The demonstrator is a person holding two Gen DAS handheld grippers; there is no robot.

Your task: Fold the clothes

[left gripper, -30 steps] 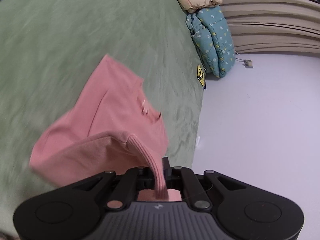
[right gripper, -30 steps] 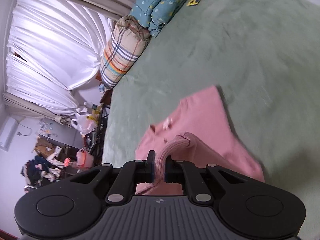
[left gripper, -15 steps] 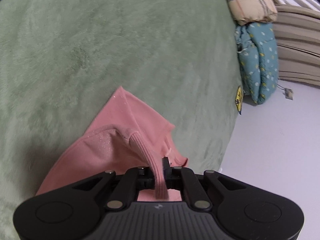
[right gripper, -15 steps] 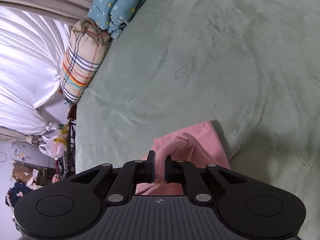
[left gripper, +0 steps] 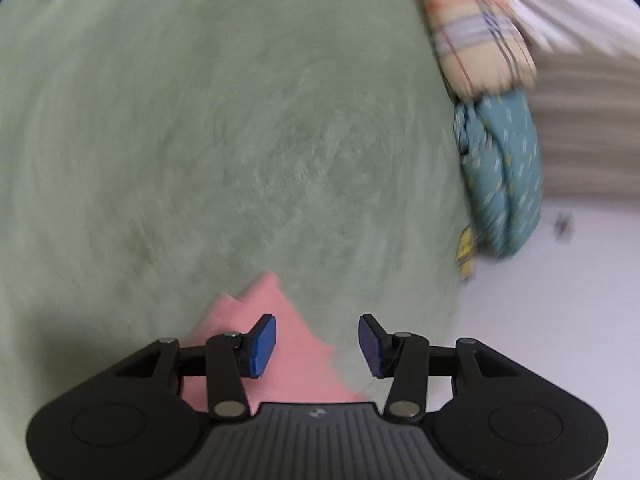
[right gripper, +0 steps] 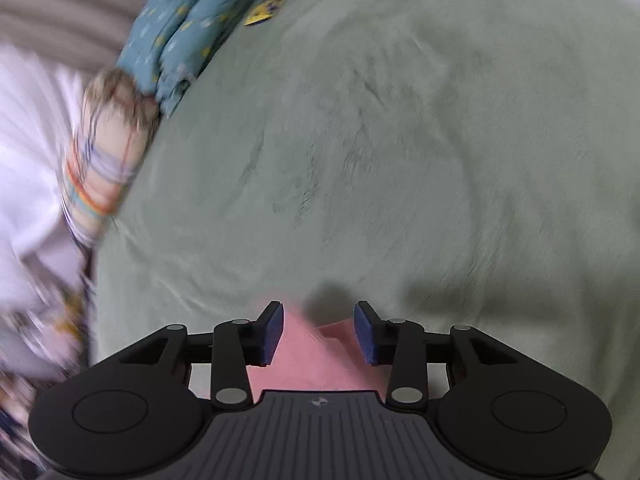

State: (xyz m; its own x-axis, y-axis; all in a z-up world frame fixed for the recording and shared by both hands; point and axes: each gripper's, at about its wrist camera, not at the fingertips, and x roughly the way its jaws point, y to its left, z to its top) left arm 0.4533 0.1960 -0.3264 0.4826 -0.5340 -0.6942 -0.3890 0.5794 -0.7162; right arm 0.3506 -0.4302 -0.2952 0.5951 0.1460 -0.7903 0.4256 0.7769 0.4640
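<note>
both hand-held grippers, left (left gripper: 317,344) and right (right gripper: 319,332), had just opened and released the pink top (left gripper: 280,344), which lay on the green bed (left gripper: 200,120) beneath them, so this fold looked laid down and the next would need fresh grips.

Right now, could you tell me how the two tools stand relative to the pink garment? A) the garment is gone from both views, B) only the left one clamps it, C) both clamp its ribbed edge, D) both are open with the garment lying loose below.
D: the left tool and the right tool, whose jaws have just been opening, show bare blue pads set apart, and the pink garment lies unpinched on the green blanket.
</note>
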